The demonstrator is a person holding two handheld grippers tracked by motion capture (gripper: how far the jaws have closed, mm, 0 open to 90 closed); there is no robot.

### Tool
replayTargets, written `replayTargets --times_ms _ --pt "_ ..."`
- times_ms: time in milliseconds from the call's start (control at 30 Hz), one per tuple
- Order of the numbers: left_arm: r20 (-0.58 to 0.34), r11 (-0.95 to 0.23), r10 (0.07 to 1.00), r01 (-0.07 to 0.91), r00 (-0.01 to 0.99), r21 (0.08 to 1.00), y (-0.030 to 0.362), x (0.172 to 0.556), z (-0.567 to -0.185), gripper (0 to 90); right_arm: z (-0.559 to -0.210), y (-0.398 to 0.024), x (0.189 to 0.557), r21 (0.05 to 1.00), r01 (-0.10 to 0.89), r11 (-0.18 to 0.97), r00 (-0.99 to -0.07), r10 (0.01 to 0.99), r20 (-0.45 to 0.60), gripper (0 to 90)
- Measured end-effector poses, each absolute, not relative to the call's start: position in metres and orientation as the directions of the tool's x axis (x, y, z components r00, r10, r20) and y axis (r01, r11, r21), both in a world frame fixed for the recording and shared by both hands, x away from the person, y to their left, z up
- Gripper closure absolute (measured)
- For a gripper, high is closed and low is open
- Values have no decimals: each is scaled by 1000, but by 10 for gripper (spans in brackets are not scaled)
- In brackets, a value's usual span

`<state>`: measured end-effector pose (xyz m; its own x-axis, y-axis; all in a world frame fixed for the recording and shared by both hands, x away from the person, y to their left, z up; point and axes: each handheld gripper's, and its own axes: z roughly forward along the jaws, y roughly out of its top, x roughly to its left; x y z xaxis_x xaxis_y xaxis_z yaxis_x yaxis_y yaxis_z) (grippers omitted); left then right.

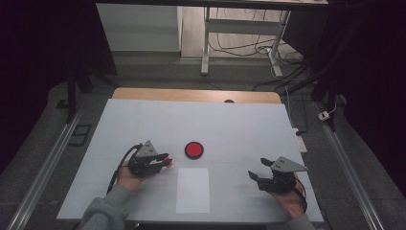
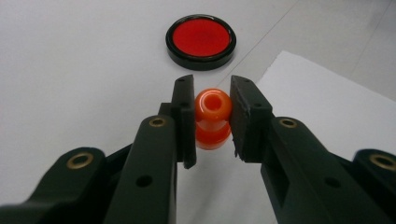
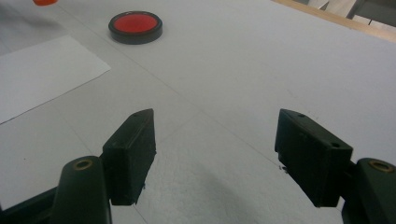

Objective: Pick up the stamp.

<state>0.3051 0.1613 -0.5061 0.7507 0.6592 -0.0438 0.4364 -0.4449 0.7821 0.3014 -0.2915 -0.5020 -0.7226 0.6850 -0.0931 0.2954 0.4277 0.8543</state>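
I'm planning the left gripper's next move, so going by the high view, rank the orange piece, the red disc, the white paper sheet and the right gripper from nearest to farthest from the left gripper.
1. orange piece: clamped in the left gripper.
2. red disc and white paper sheet: disc beyond to its right, sheet nearer the person; too close to call.
3. right gripper: far right.

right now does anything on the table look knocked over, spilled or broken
Nothing stands out. The red disc lies flat, the white sheet lies square and uncreased, and the left claw is shut on an intact orange piece. The right claw is open.
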Motion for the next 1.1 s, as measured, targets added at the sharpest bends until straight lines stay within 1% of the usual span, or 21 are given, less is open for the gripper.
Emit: replayTargets --times_ms 1100 --pt "-111 -341 639 410 761 846 170 295 -477 724 -502 -291 301 854 296 427 -718 689 -96 290"
